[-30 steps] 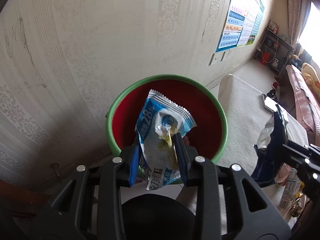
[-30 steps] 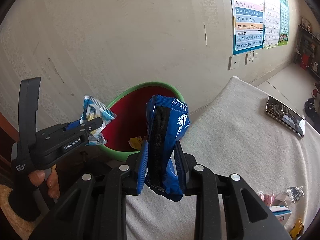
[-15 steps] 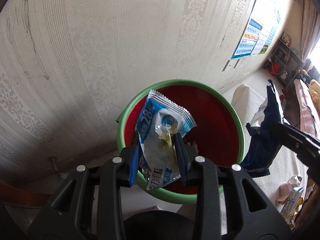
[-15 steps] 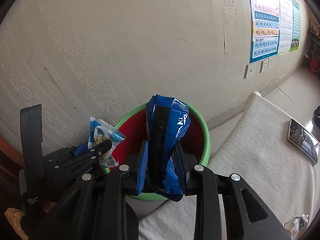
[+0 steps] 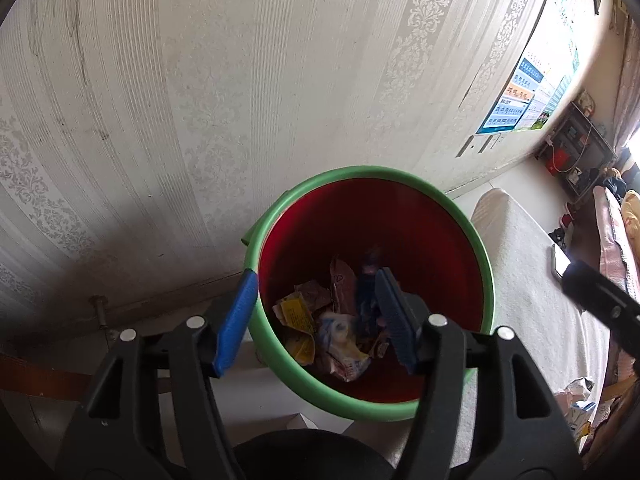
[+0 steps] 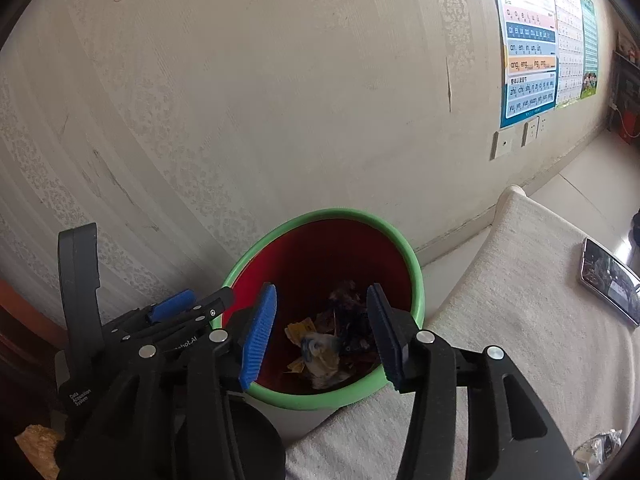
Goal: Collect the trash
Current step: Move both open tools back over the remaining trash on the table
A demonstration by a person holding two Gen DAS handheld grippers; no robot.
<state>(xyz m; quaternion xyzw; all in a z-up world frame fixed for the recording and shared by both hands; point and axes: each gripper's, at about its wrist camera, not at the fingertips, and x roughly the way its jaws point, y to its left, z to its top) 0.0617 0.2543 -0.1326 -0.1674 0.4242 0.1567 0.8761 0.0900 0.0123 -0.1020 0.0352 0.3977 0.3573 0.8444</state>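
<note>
Two spread, empty tools (image 5: pixel 316 316) (image 6: pixel 322 330) over the bin (image 5: pixel 486 264); phone (image 6: pixel 610 282) clearest rightward.

One bin (image 5: pixel 276 354), two grippers, one phone (image 6: pixel 610 282)

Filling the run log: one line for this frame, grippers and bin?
left gripper: open, empty | right gripper: open, empty | trash bin: wrappers inside | phase: both over bin
</note>
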